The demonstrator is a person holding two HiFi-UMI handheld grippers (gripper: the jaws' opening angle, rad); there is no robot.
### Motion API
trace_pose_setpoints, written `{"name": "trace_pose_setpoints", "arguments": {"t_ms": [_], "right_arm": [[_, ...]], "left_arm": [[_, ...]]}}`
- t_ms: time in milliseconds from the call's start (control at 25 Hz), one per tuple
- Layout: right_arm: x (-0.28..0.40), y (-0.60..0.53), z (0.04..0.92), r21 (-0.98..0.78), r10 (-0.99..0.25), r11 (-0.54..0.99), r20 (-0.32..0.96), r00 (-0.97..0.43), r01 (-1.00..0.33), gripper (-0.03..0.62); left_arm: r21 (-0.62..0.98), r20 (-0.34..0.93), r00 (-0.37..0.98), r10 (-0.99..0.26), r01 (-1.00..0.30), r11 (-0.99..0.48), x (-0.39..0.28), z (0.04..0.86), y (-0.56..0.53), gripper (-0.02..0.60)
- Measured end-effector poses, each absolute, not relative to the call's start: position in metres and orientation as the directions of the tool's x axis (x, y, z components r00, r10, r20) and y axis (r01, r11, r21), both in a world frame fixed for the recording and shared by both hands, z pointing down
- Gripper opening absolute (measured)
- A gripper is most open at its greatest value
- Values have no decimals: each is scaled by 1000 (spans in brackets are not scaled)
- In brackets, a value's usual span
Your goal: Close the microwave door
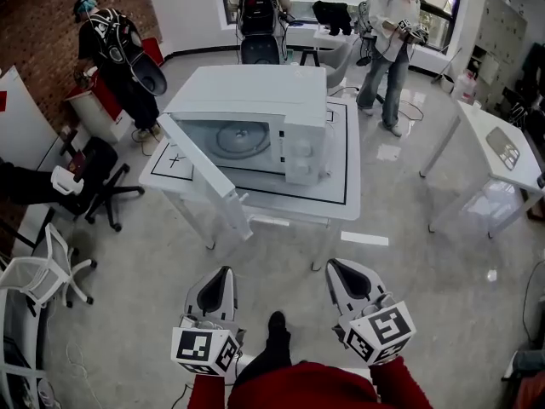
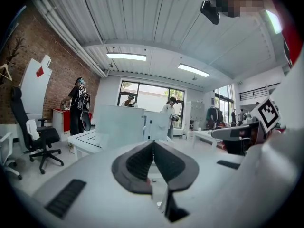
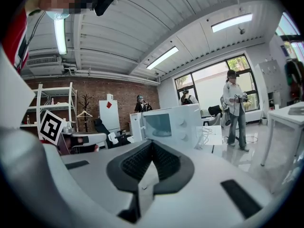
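- tabletop [image 1: 336,201]: white with a black outline, standing free on the room floor; it carries the task's thing at a height where a standing person can reach it from the near side
- microwave [image 1: 255,92]: white; sits on the tabletop, left of its centre; cavity faces the person, turntable [image 1: 241,136] visible inside, so the unit is plainly open; control panel on the right of the cavity
- microwave door [image 1: 204,173]: hinged at the left of the cavity; swung wide, free edge pointing out toward the near edge of the tabletop on the person's left; judged: closing not begun, the door needs a sweep back to the right until it meets the front
- left gripper [image 1: 224,275]: low in the head view, well apart from the door, aimed at the tabletop; fingers [image 2: 137,163] pressed together, nothing between them; judged: a closed tip suits this job, since a push on the door panel needs no grasp; it is on the door's side, so the likelier pusher
- right gripper [image 1: 336,269]: beside the left one, also well apart from the tabletop; fingers [image 3: 135,163] meet at the tip, empty; its view shows the microwave ahead, cavity open; judged: held ready, perhaps to press the door home near the latch side
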State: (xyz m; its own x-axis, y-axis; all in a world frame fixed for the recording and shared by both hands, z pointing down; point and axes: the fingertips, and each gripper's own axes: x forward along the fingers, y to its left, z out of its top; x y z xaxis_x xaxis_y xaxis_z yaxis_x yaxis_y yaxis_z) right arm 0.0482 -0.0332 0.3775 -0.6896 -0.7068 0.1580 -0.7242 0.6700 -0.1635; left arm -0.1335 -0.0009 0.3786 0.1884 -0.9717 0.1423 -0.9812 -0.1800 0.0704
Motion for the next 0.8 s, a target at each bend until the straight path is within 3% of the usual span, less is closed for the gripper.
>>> {"name": "trace_pose_setpoints", "arguments": {"t_ms": [240,560,800], "right_arm": [[30,-63,378,-162,-711,662,173,-682,-731,12],[6,-91,384,-175,-720,643,194,-666,-746,12],[-4,-109,380,-151,-739,632,176,-650,-760,12]], "left_arm": [[83,155,225,-962,-973,-214,-143,383,-31,12],[10,196,279,-940,-959,-283,-151,388,-68,163],[1,228,362,-904,-928,-372,-147,394,-89,176]]}}
